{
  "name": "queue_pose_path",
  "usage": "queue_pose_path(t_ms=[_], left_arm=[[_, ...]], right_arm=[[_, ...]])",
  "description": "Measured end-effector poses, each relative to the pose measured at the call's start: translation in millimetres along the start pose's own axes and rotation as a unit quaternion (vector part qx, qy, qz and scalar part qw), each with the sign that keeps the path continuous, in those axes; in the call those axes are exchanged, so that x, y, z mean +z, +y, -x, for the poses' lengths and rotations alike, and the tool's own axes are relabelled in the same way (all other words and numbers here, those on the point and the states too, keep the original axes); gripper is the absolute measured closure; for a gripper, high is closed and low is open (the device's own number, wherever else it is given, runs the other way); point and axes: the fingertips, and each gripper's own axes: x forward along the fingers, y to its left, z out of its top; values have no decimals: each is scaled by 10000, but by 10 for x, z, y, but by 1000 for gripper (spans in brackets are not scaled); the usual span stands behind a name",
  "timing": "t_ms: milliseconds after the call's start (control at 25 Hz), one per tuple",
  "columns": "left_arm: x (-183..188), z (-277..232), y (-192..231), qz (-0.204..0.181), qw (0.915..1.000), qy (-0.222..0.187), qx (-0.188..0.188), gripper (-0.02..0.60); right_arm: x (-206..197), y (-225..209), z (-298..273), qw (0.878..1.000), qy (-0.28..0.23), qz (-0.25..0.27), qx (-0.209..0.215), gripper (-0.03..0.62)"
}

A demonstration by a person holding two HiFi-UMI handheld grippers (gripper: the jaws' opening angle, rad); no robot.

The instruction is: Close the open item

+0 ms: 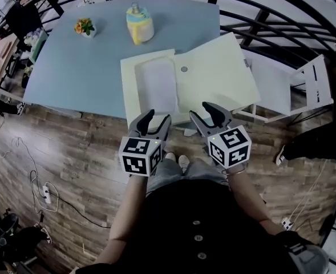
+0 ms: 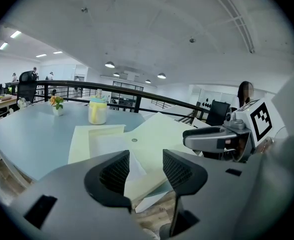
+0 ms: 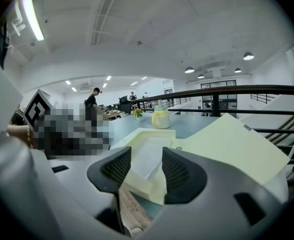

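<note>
A pale yellow box (image 1: 130,90) is set open on the blue table (image 1: 76,67), at the near right corner; its lid (image 1: 216,76) is swung out to the right, past the table's edge, and appears to be raised at a slant rather than laid flat; a small round button (image 1: 183,69) is seen on the lid near the fold; the inside seems to be lined with white paper (image 1: 156,84), though this is not clearly made out. The left gripper (image 1: 157,119) and the right gripper (image 1: 203,114) are held side by side just before the box's near edge, above the wooden floor (image 1: 71,153); both are pointed toward the box and tilted somewhat downward; the jaws of each are spread well apart and nothing is gripped between them; the box is touched by neither. A yellow jug (image 1: 140,26) and a flower pot (image 1: 85,27) are placed at the table's far side, well apart from the box; a white chair (image 1: 304,90) is seen to the right.
</note>
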Motion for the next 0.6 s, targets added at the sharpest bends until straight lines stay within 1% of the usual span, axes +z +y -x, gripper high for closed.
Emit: queue_pose_path(t_ms=[320, 600], left_arm=[[-132, -101, 37, -87, 9994, 255, -238, 365], [-250, -240, -27, -95, 9977, 475, -464, 365]], right_arm=[[-116, -158, 63, 9988, 121, -224, -412, 410], [-315, -405, 220, 9946, 272, -539, -846, 410]])
